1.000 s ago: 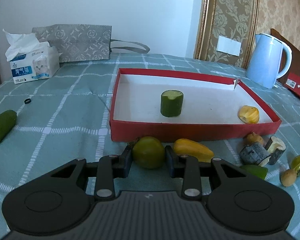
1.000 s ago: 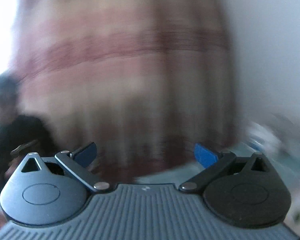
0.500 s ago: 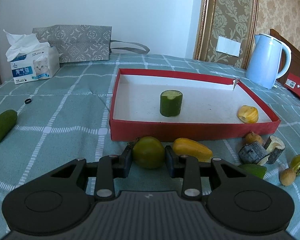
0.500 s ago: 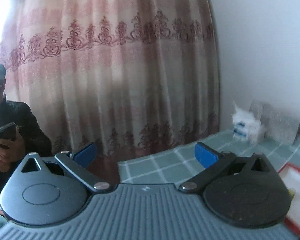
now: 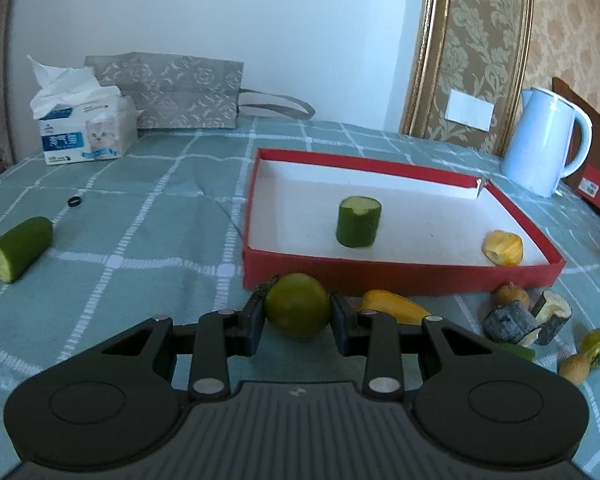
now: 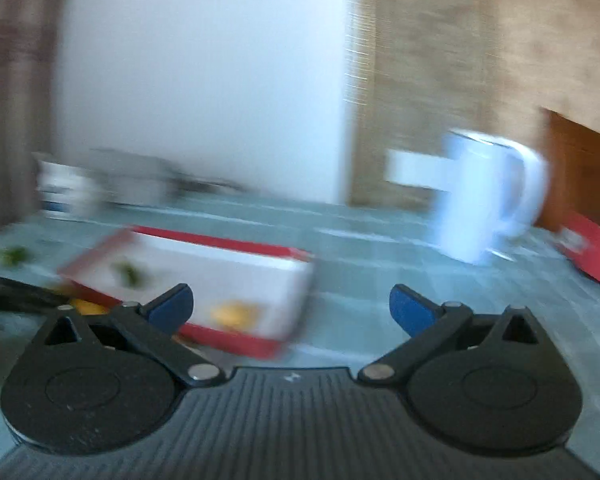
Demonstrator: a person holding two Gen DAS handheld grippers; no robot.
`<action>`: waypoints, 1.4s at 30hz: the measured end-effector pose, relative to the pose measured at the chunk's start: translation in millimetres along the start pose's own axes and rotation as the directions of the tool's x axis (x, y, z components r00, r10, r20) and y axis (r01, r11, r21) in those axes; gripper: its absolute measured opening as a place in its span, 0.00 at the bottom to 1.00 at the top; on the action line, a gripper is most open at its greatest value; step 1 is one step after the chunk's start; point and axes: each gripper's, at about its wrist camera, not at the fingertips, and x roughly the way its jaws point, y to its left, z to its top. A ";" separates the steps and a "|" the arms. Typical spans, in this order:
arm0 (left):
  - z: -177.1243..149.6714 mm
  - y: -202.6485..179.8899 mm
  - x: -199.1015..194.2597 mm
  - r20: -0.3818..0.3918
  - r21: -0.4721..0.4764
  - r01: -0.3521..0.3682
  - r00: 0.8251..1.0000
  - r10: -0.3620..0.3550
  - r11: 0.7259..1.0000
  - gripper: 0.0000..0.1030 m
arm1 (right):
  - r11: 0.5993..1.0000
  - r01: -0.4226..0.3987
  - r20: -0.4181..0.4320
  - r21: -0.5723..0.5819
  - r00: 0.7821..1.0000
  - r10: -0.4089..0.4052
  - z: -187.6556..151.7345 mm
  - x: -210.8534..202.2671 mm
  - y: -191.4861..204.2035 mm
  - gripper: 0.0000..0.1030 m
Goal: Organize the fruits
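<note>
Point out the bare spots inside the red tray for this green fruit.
The red tray is bare along its left wall, and between the cucumber piece and the yellow piece. Outside its right front corner, small fruits crowd the cloth.

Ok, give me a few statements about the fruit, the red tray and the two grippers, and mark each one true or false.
1. The left gripper is shut on the round green fruit. True.
2. The red tray holds nothing. False: a green cucumber piece stands upright in it and a yellow fruit piece lies near its right corner.
3. The right gripper is open and holds nothing. True.
4. The blue kettle stands inside the tray. False: it stands on the tablecloth beyond the tray's right corner.
5. Another cucumber piece lies on the cloth left of the tray. True.
</note>
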 end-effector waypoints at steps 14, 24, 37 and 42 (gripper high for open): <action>-15.3 -24.3 -11.3 -0.024 0.058 0.016 1.000 -0.015 0.998 0.33 | 0.997 -0.075 -0.180 0.007 0.981 0.075 -61.9 26.5 40.2 0.84; -19.0 -16.8 -14.3 -0.033 0.049 0.022 0.999 -0.021 0.999 0.33 | 0.987 -0.104 -0.222 -0.119 0.972 0.076 -61.4 41.4 80.8 0.44; -4.0 -34.9 -2.2 -0.019 0.115 -0.001 1.000 0.003 0.993 0.33 | 0.989 -0.109 -0.240 -0.105 0.967 0.081 -63.9 47.4 74.6 0.36; -3.6 -32.9 -8.2 -0.008 0.112 0.015 1.000 -0.014 0.994 0.36 | 0.990 -0.095 -0.227 -0.103 0.971 0.069 -65.0 47.9 72.2 0.39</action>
